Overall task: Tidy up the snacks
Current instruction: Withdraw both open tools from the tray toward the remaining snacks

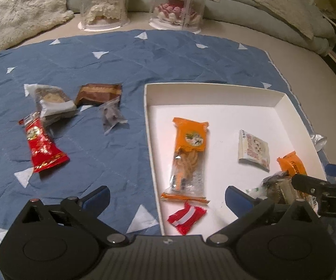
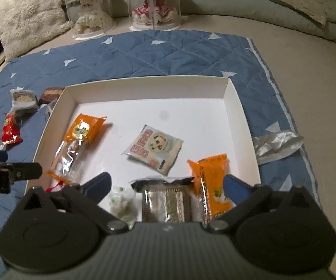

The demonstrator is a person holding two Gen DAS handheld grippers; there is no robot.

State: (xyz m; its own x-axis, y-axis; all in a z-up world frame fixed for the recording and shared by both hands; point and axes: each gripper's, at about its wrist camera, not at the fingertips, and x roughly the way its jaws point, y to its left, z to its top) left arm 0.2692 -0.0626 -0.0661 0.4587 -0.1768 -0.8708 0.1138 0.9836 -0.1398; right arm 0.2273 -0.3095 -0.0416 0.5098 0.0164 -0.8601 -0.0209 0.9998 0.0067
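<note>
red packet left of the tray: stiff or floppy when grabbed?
Probably floppy: the red packet is a thin, crinkled film pouch lying flat on the blue quilt. Likely light for its size. Its glossy wrapper may slip between pads.

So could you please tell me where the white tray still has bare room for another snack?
The far half of the white tray is bare, between its far wall and the cream cookie packet. A smaller free strip runs between that packet and the long orange packet. The near edge is crowded: the dark wafer pack, the second orange packet and the small green-print packet.
</note>
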